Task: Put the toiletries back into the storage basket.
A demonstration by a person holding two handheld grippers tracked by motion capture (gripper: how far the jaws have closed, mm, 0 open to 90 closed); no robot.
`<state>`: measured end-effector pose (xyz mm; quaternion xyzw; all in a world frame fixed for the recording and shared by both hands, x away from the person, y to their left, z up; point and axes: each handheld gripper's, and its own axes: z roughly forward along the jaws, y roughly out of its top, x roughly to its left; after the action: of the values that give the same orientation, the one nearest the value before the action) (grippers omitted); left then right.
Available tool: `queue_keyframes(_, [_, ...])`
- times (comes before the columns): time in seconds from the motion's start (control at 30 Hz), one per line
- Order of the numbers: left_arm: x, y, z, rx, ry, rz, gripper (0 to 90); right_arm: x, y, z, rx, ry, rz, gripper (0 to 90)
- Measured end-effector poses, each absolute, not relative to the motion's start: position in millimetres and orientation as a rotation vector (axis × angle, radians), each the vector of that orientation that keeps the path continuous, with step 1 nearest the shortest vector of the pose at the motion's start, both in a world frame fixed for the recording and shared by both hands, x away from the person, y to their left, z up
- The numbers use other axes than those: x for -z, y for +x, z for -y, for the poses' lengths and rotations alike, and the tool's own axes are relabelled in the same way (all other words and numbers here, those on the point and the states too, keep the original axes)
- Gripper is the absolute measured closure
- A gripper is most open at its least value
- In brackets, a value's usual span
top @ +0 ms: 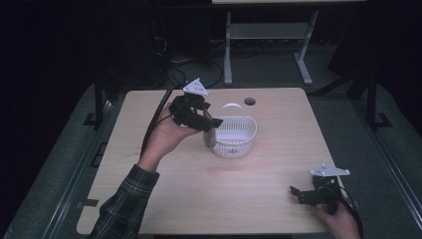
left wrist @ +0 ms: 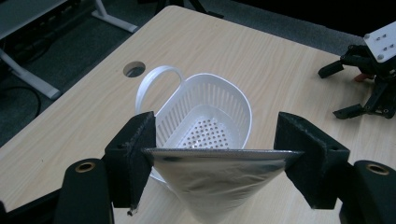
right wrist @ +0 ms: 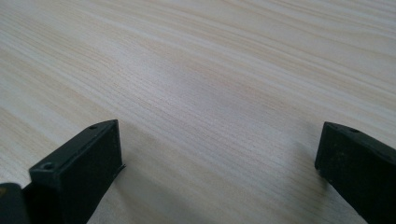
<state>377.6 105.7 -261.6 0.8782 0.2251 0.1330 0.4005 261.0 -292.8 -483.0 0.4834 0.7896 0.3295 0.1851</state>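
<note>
A silver foil pouch hangs between the jaws of my left gripper, which is shut on its flat top edge. In the high view the left gripper is held above the table at the left rim of a white perforated basket, and the pouch dangles just beside the basket's wall. The basket has a loop handle, and what I can see of its inside holds nothing. My right gripper rests low at the table's front right corner, open, with only bare wood between its jaws.
The light wooden table has a round cable hole behind the basket. A white desk frame stands on the dark floor beyond the table. The right gripper appears far off in the left gripper view.
</note>
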Motion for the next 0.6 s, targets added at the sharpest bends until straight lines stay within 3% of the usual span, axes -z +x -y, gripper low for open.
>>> queue_keyframes(0.6, [253.4, 386.1, -99.2, -0.348, 2.204, -0.565, 29.8, 482.9, 261.1, 292.9, -0.927, 1.361, -2.228, 0.0])
